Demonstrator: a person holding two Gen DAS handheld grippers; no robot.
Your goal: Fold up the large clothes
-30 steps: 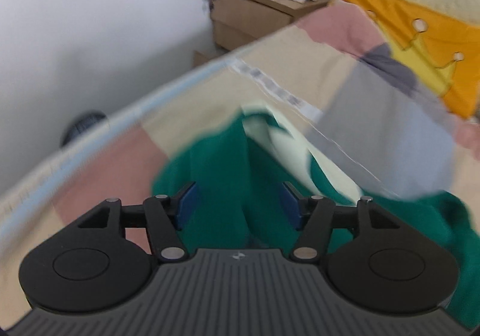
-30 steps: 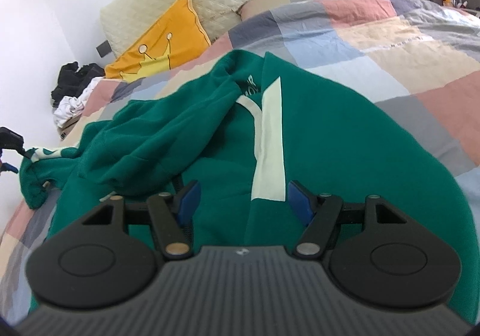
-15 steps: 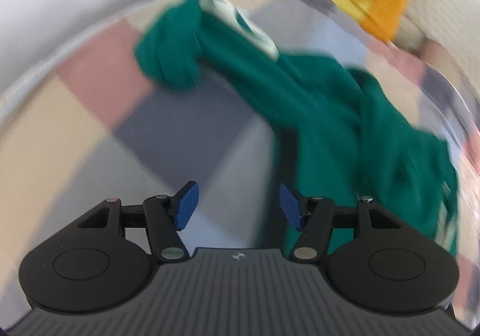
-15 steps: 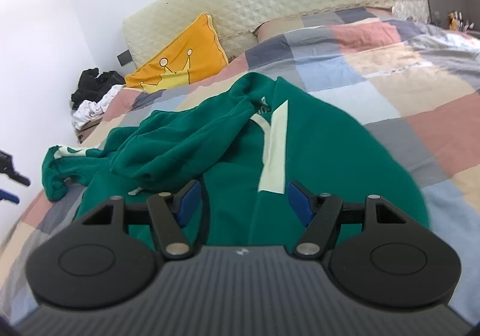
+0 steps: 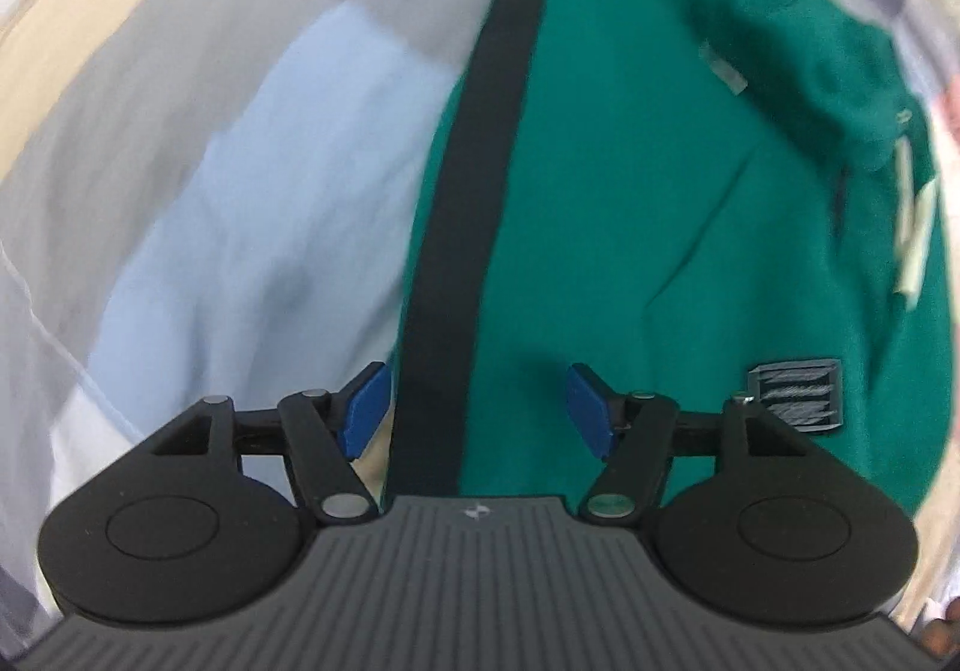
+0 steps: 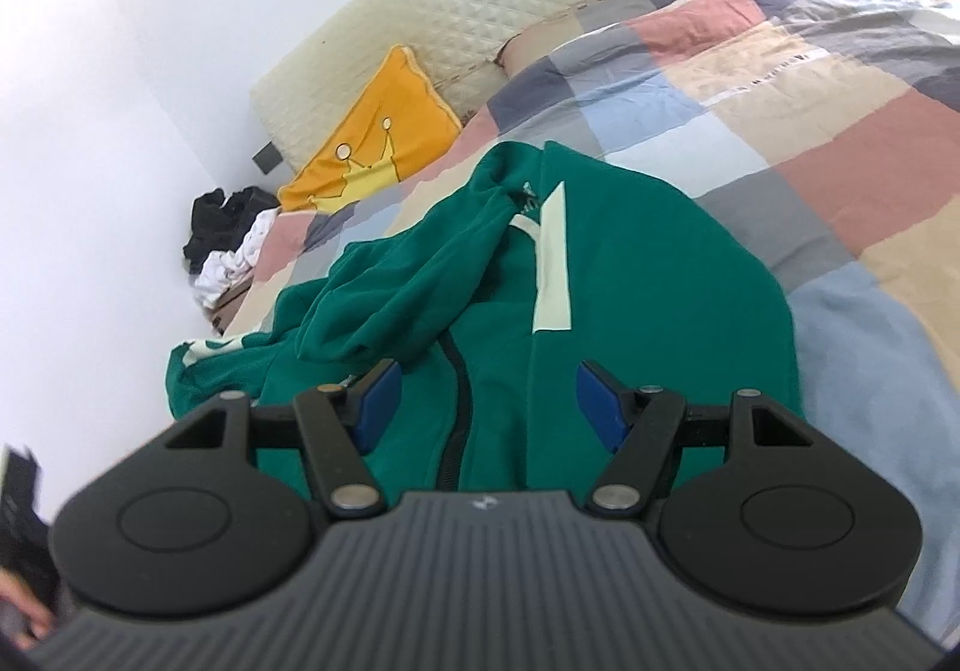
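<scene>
Green jacket (image 6: pixel 630 311) lies rumpled on checked quilt (image 6: pixel 810 131), hood end toward orange cushion (image 6: pixel 384 131). L gripper (image 5: pixel 477 410) points down over jacket's black side stripe (image 5: pixel 480 161); jaws opening, nothing pinched. R gripper (image 6: pixel 486 404) above jacket nr zip (image 6: pixel 456 407); jaws spread, pads clear of cloth.

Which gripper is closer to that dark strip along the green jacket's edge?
Left. The left gripper hangs right over the dark strip, jaws opening, empty. The right gripper hovers over the jacket's middle.
</scene>
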